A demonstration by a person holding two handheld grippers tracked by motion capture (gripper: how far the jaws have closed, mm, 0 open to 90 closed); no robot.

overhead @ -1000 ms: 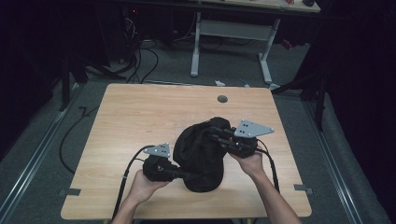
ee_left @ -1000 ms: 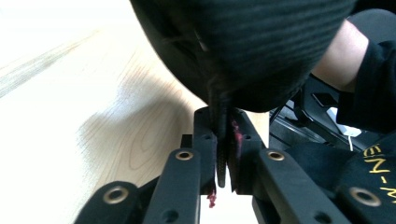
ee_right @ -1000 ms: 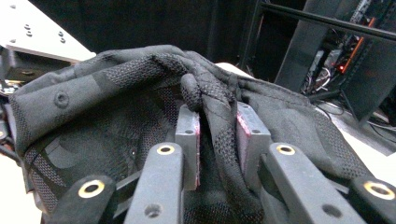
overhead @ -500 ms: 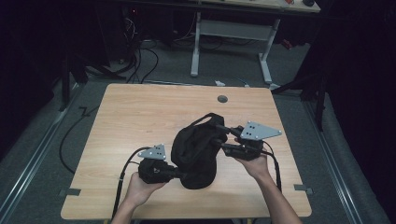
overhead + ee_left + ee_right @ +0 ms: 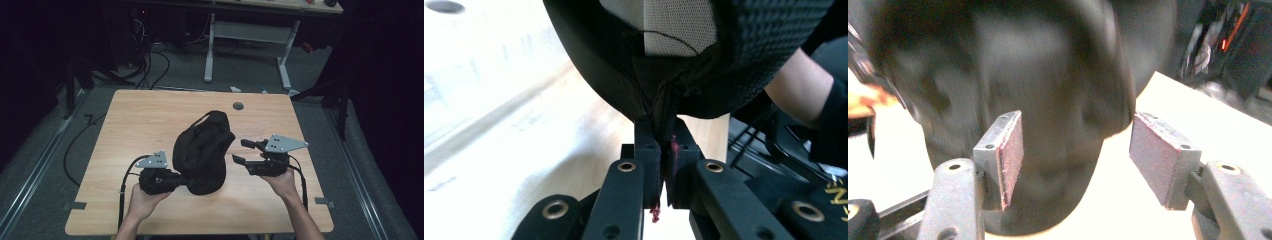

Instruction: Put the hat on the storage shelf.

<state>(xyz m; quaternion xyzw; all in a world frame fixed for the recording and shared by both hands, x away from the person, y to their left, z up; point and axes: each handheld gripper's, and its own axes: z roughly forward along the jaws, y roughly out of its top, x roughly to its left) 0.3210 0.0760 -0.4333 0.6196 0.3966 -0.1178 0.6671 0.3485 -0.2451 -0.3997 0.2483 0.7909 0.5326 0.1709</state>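
Observation:
A black fabric bag (image 5: 202, 150) stands slumped in the middle of the wooden table (image 5: 145, 117), a carry loop at its top. My left gripper (image 5: 187, 181) lies low at the bag's near left side, shut on a seam at its bottom edge. In the left gripper view the pads (image 5: 665, 150) pinch that seam of the bag (image 5: 684, 65). My right gripper (image 5: 240, 151) hangs just right of the bag, apart from it. Its jaws have just been opening, and its red pads (image 5: 1010, 145) are wide with nothing between them. The blurred bag (image 5: 1038, 75) lies a little ahead of them.
A round cable hole (image 5: 238, 106) sits near the table's far edge. Behind the table stand a white-legged desk (image 5: 250, 30) and cables on the floor (image 5: 150, 60). The person's right forearm (image 5: 799, 90) appears beyond the bag in the left gripper view.
The right gripper has let go of the bag's upper part, opened and pulled back to the right. The bag now stands more upright and further left. The left gripper keeps its grip.

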